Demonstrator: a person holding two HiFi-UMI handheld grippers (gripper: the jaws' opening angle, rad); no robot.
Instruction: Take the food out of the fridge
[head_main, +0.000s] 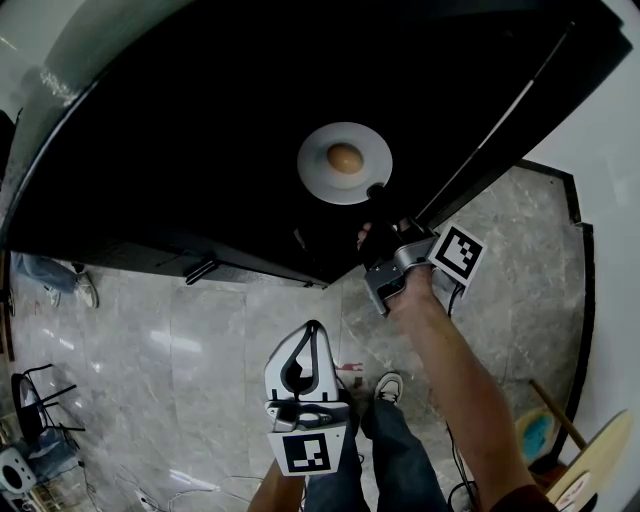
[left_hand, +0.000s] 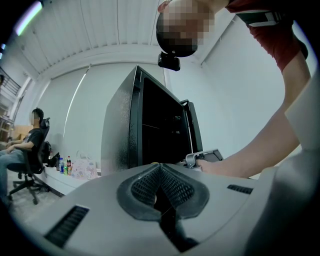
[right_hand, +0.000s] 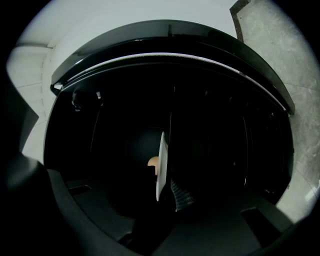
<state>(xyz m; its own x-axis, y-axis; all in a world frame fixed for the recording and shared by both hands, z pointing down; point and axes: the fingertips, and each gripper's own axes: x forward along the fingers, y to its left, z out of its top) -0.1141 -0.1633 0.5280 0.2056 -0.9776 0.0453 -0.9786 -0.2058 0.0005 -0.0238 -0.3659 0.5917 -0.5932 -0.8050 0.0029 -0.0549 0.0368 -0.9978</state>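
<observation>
The black fridge (head_main: 200, 130) fills the top of the head view, its inside dark. A white plate (head_main: 345, 163) carrying a brown, egg-like piece of food (head_main: 345, 157) hovers in front of it. My right gripper (head_main: 377, 194) is shut on the plate's near rim. In the right gripper view the plate (right_hand: 161, 165) is edge-on, with the food (right_hand: 153, 162) on its left and one ribbed pad (right_hand: 181, 195) against it. My left gripper (head_main: 312, 330) hangs lower over the floor, shut and empty; its pads (left_hand: 172, 186) meet.
The fridge's door (head_main: 500, 110) stands open to the right of the plate. Grey marble floor (head_main: 200, 370) lies below. A black chair (head_main: 35, 400) is at lower left, a round wooden board (head_main: 595, 470) at lower right. A person sits in an office chair (left_hand: 27, 155) near bottles (left_hand: 65, 165).
</observation>
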